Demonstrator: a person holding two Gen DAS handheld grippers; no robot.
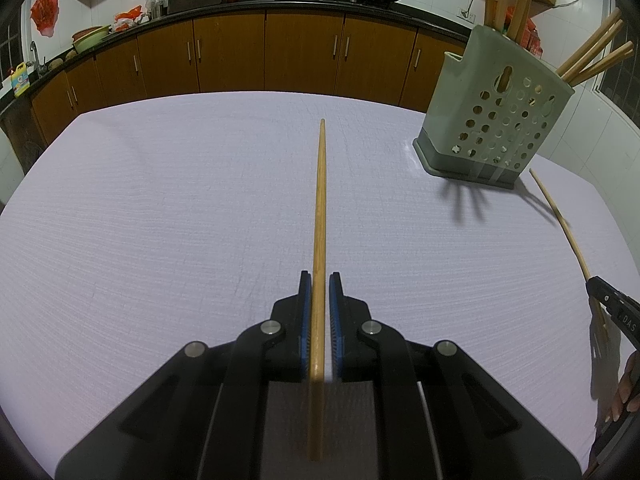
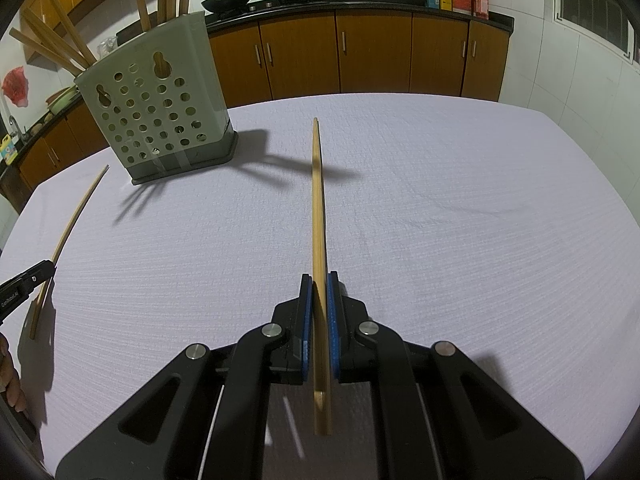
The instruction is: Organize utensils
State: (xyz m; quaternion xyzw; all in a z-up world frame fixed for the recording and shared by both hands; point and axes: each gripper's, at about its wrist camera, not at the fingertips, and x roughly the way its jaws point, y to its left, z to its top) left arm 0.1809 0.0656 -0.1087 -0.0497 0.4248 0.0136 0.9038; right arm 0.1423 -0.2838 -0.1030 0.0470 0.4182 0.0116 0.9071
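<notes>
**Two grippers, each clamped on one wooden stick above the table**

While both grippers hang over the pale cloth-covered table [image 1: 160, 200], each holds one stick. The left gripper [image 1: 320, 280] has its blue pads pressed nearly together on the left stick [image 1: 320, 208], which passes between the fingers and runs out past the tips toward 12 o'clock, its long axis in line with the fingers and its narrow end farthest away. The right gripper [image 2: 319, 280] is likewise closed on the right stick [image 2: 318, 200], also pointing to 12 o'clock, its butt end projecting back behind the pads.

The left wrist view places the perforated grey-green utensil holder [image 1: 496, 120] at 2 o'clock, with wooden utensils standing in it; the right gripper appears at the 4 o'clock edge. The right wrist view places the same holder at 10 o'clock, and shows the left gripper at 8 o'clock. Only the right view shows the window [image 2: 592, 4]; only the left view shows the sink tap [image 1: 35, 54].
</notes>
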